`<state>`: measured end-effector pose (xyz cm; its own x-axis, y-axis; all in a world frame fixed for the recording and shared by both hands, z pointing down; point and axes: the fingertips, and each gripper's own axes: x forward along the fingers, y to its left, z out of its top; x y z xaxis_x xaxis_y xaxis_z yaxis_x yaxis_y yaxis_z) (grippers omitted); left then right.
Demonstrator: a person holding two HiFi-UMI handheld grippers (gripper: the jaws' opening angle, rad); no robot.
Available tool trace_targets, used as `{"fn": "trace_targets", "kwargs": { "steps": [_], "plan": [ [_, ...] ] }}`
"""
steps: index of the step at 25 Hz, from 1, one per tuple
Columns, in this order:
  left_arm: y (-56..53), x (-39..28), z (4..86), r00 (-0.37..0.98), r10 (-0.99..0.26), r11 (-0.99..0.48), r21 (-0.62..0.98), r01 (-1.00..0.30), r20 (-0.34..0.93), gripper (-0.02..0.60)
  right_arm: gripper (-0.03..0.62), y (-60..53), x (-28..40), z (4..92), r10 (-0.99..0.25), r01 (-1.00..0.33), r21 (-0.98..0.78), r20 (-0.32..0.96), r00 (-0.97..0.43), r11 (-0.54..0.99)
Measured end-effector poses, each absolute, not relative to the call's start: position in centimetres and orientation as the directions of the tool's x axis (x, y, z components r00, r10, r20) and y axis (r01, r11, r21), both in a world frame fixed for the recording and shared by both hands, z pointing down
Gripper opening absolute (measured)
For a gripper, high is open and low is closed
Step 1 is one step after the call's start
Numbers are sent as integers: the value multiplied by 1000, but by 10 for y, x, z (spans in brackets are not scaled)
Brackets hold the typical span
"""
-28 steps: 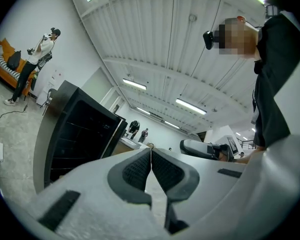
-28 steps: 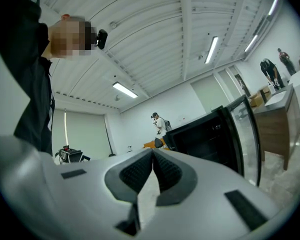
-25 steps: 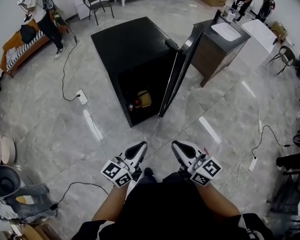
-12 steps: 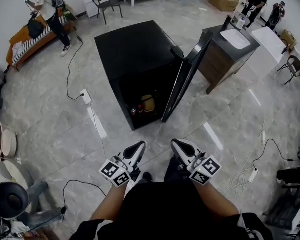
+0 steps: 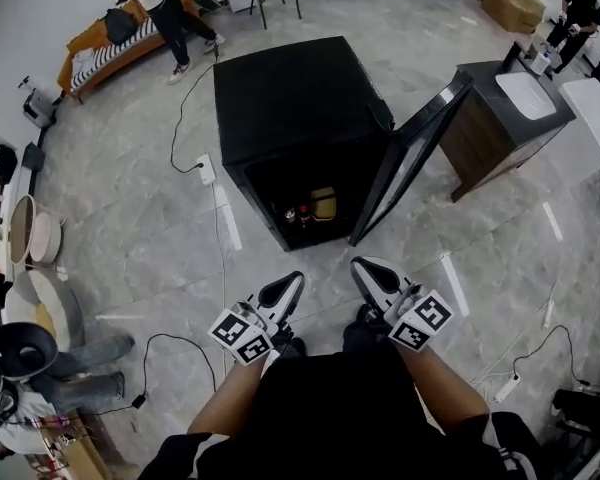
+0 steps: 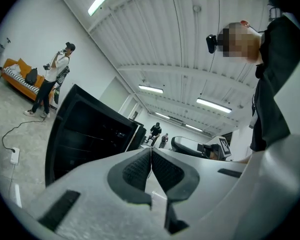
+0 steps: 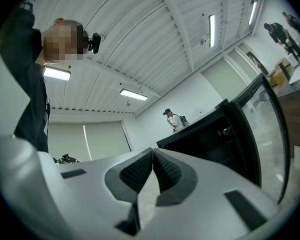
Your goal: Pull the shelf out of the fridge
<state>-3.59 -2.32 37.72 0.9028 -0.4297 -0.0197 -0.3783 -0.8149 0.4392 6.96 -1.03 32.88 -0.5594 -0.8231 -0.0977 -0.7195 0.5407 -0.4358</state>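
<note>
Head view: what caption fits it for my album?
Left tool and right tool, both shut, face a black fridge with its door open.

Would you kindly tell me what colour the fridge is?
The fridge is black, clearest in the head view.

bright, even light from ceiling tube lights (image 6: 151,89); glare streaks on the glossy floor (image 5: 140,258); strong fisheye bending at the edges.

The fridge (image 5: 290,98) is black, the floor (image 5: 150,253) veined grey, the couch (image 5: 100,54) orange with stripes.
</note>
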Motion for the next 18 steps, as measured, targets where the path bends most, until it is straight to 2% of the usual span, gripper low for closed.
{"fn": "trace_targets", "kwargs": {
  "steps": [8, 18],
  "plan": [
    [-42, -4, 363, 824, -566, -729, 456, -510, 17, 23, 26, -45, 115, 328, -763, -639, -486, -95, -640, 597],
    [-61, 27, 386, 727, -687, -615, 513, -599, 26, 23, 26, -96, 178, 364, -757, -593, -579, -66, -650, 560]
  ]
}}
